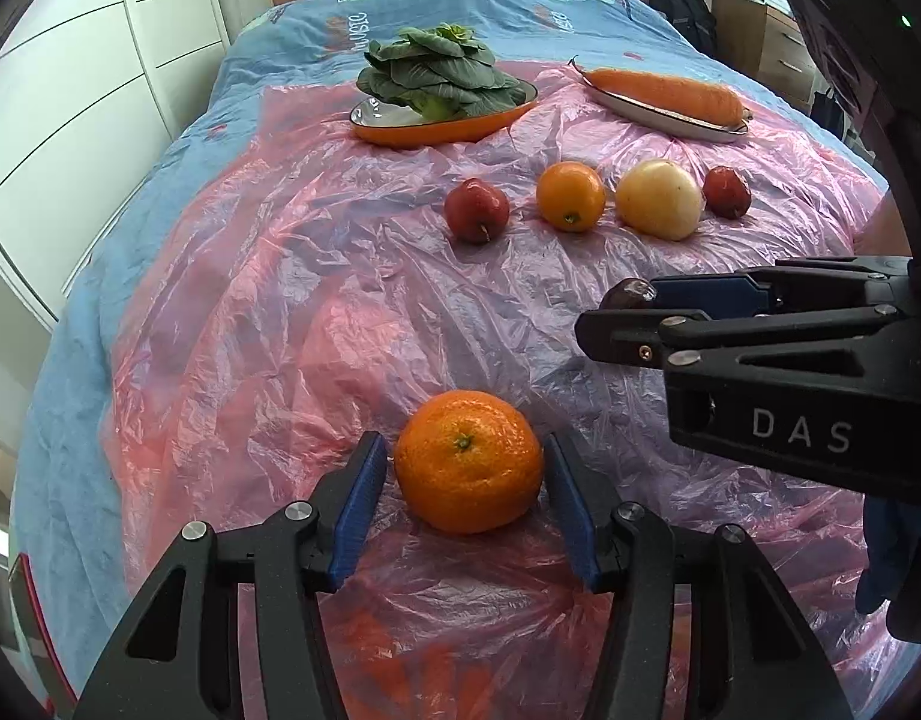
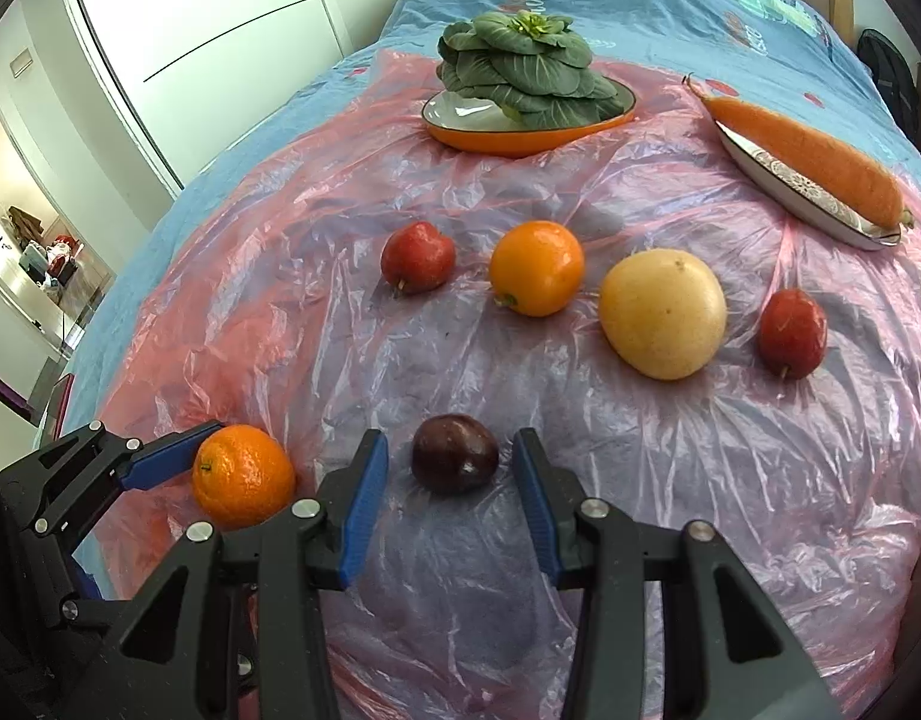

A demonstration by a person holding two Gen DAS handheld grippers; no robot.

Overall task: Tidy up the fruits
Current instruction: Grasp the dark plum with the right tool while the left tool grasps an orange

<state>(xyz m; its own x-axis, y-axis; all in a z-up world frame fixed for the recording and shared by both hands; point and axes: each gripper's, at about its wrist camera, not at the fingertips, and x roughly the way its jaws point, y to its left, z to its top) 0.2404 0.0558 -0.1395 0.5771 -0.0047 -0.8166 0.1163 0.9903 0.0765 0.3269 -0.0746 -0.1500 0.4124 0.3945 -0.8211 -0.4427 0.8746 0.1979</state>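
From your left wrist view, four fruits already sit in a row on the pink plastic sheet (image 1: 280,300) over the bed; the mandarin (image 1: 468,461) lies nearer you, apart from that row. Your left tool (image 1: 466,504) stands partly open with the mandarin between its pads, a thin gap showing each side, so nothing is gripped.

From your right wrist view, the dark plum (image 2: 455,453) lies between the half-open pads of your right tool (image 2: 451,495), untouched.

Left tongs (image 1: 467,507) straddling mandarin (image 1: 467,461), narrow gaps; pink sheet (image 1: 280,312)
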